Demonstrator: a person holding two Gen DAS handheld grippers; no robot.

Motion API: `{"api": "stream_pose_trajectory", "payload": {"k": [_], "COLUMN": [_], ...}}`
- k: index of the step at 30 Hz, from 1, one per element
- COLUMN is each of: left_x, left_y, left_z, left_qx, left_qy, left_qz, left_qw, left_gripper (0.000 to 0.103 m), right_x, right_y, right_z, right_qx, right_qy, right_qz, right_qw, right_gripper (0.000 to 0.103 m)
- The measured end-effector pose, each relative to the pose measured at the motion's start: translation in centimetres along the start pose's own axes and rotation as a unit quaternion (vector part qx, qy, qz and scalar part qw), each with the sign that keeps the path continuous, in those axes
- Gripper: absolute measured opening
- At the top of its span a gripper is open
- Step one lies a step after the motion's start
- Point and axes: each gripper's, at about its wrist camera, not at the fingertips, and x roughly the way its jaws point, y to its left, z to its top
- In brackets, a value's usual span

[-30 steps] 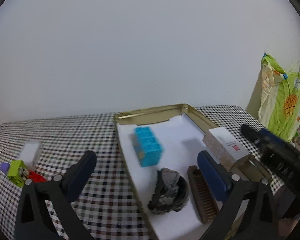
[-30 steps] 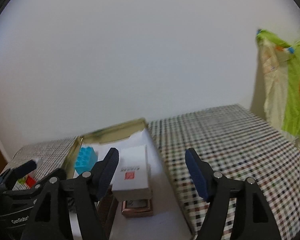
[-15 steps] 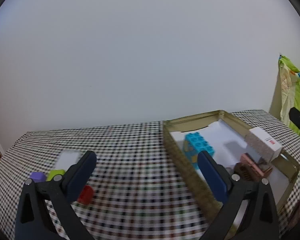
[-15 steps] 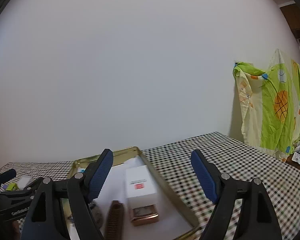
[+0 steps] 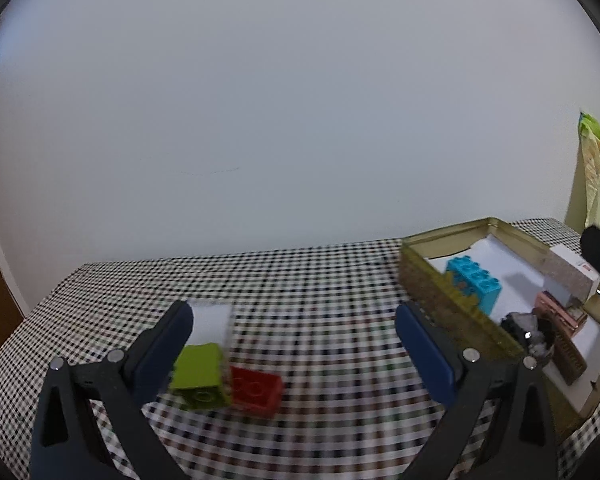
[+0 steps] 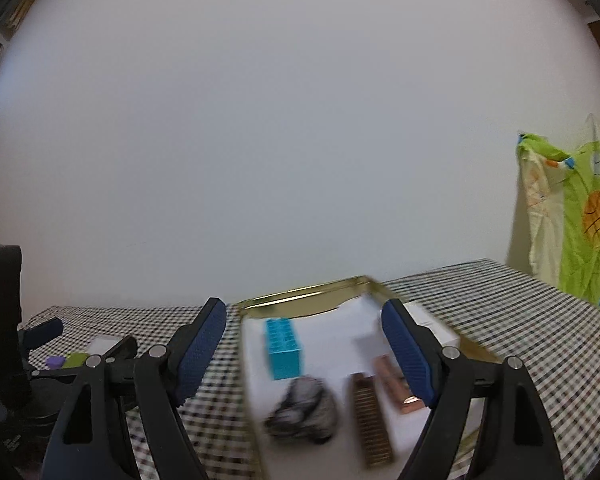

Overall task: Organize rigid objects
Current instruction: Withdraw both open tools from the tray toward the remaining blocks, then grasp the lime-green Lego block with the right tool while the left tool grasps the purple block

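- Plain white wall behind, checked cloth over the desk [image 5: 300,280], a green printed bag [image 6: 580,216] hanging at the right.
- Left wrist view: your left hand-held gripper [image 5: 296,340] has swung away from the gold tin tray [image 5: 440,292] and now faces the loose pieces on the cloth. Jaws wide apart, nothing between the pads.
- Green brick [image 5: 200,376] sits just inside the left pad, red brick [image 5: 258,390] touching it on the right, a white block [image 5: 210,320] just behind. All hard moulded plastic with studs, boxy shapes; picture blurred, so edges are soft.
- Judgement: these look like the next things to carry to the tray; green brick is the nearest grab.
- Right wrist view: your right hand-held gripper [image 6: 304,344] has just been opening and holds nothing. It now faces the tray [image 6: 300,294] head-on rather than from the side.
- In the tray, on white lining: blue studded brick [image 6: 282,348], dark mottled lump [image 6: 304,408], brown ribbed comb-like bar [image 6: 370,420], copper-pink metallic case [image 6: 394,384], white carton [image 6: 432,326] at the right rim.
- Judgement: the tray side looks settled.
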Motion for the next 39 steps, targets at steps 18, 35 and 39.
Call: {"api": "stream_pose_trajectory", "payload": {"k": [18,35,39], "left_x": [1.9,4.7,5.8], "left_y": [7.1,12.8,15.6], "left_z": [-0.6,-0.8,-0.9], "left_qx": [-0.047,-0.064,-0.096], "left_qy": [0.027,0.055,0.082], "left_qz": [0.027,0.098,0.129], "left_qw": [0.9981,0.9916,0.9835], "left_gripper": [0.102,0.102,0.102], "right_x": [2.1,4.8,5.8], "right_y": [7.1,10.6,12.0], "right_z": [-1.2,-2.2,-2.6], "right_qx": [0.003,0.002,-0.01], "right_qy": [0.045,0.114,0.15], "right_qz": [0.061,0.096,0.113], "right_qw": [0.997,0.989,0.982], "right_gripper": [0.082,0.082,0.082]}}
